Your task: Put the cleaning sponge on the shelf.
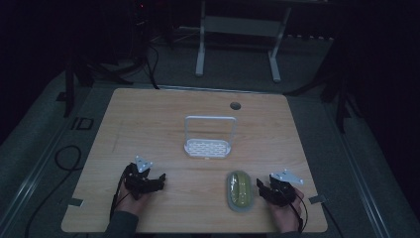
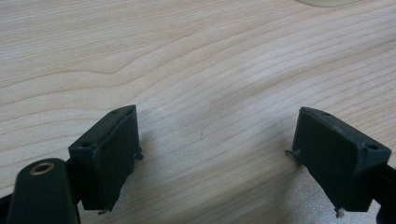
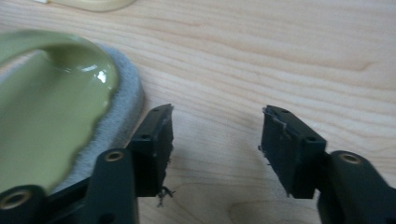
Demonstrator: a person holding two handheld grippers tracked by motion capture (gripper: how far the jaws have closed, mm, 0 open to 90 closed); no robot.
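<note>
Sponge (image 1: 240, 190) sits near the right front of the bench (image 1: 148, 124), a green-topped oval pad with a grey felt base, lying flat. Right hand-held gripper (image 1: 268, 188) is parked just beside it on its right, jaws spread apart with nothing between them. In the right gripper view the sponge (image 3: 51, 116) sits right at that gripper's (image 3: 215, 149) left jaw, close enough that I can't tell if it's touching or not. Left hand-held gripper (image 1: 154, 181) rests well apart at the near left, jaws also wide open over bare wood, which the left gripper view (image 2: 219, 154) confirms. White rack (image 1: 208, 139) with its tall hoop handle stands mid-bench, farther off than the sponge, and looks like the likely drop spot.

My guess on what could go wrong from here:

- The sponge isn't between the jaws, it's off to one side. Closing now would grab air, or the left jaw would nudge the pad away.
- The green top looks glossy and domed, so a pinch high on it may slip. Going low on the grey base seems safer.
- It's soft, so a hard squeeze could fold it and make it spring out.
- The rack looks light, so bumping the hoop on the way in could tip or slide it.
</note>
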